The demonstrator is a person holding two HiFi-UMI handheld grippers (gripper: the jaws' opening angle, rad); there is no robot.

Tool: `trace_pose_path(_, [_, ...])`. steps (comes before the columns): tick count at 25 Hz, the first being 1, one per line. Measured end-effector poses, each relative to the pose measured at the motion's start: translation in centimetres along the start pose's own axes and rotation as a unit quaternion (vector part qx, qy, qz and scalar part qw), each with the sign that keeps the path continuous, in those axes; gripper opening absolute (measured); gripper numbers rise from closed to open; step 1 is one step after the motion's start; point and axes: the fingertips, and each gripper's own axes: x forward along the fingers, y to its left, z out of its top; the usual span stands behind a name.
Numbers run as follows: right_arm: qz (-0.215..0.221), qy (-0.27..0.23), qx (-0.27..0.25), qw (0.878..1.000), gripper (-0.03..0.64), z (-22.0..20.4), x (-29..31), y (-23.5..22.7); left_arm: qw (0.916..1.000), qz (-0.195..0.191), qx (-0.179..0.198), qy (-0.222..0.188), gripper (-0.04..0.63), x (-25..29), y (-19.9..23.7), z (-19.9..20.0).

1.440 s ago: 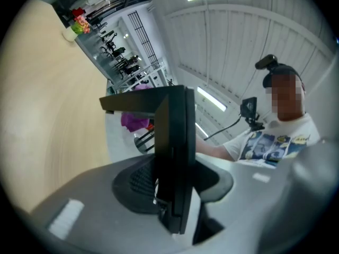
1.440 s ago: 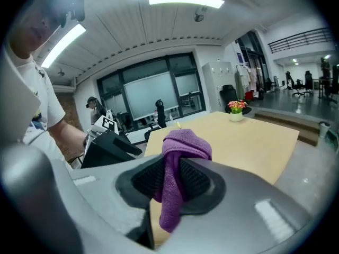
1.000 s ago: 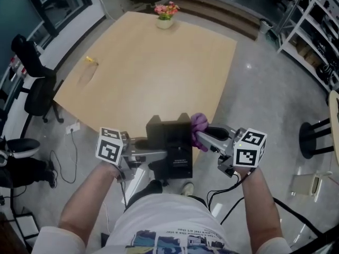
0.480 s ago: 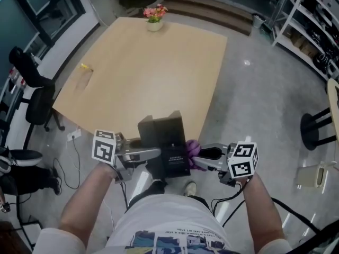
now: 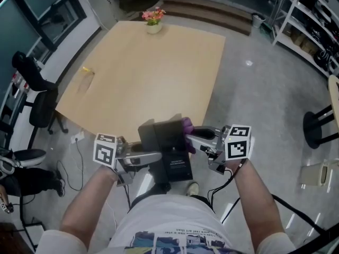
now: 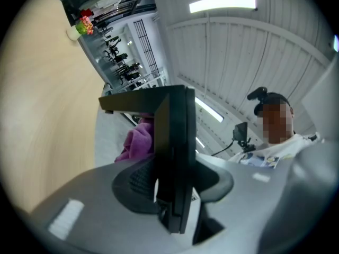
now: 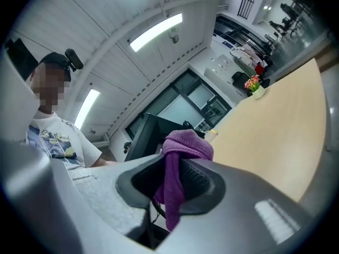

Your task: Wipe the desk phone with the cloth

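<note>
The black desk phone [image 5: 168, 151] is held up in front of me, over the near edge of the wooden table [image 5: 143, 67]. My left gripper [image 5: 157, 156] is shut on its left side; in the left gripper view the phone [image 6: 172, 152] stands edge-on between the jaws of the left gripper [image 6: 172, 194]. My right gripper [image 5: 189, 137] is shut on a purple cloth [image 5: 186, 126], which rests against the phone's upper right corner. In the right gripper view the cloth [image 7: 177, 157] hangs bunched between the jaws of the right gripper [image 7: 172, 189], with the phone [image 7: 148, 134] just behind it.
A pot of flowers [image 5: 153, 21] stands at the table's far edge, and a small yellow thing [image 5: 85, 69] lies near its left edge. Black office chairs [image 5: 37, 89] are at the left. Shelving [image 5: 312, 20] and a round stool [image 5: 320, 128] are at the right.
The right gripper took the cloth down along the phone's right side, then back up to its upper right corner. The left gripper keeps its grip on the phone, shifted slightly.
</note>
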Motion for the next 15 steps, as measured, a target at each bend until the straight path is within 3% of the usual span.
trace_pose_path(8, [0.047, 0.003, 0.030, 0.998, 0.086, -1.9, 0.2, 1.1, 0.9997, 0.009, 0.006, -0.019, 0.179, -0.6, -0.5, 0.0])
trace_pose_path(15, [0.068, 0.062, 0.043, 0.995, 0.086, -6.7, -0.3, 2.2, 0.9987, 0.013, 0.002, -0.050, 0.179, -1.8, -0.3, 0.9])
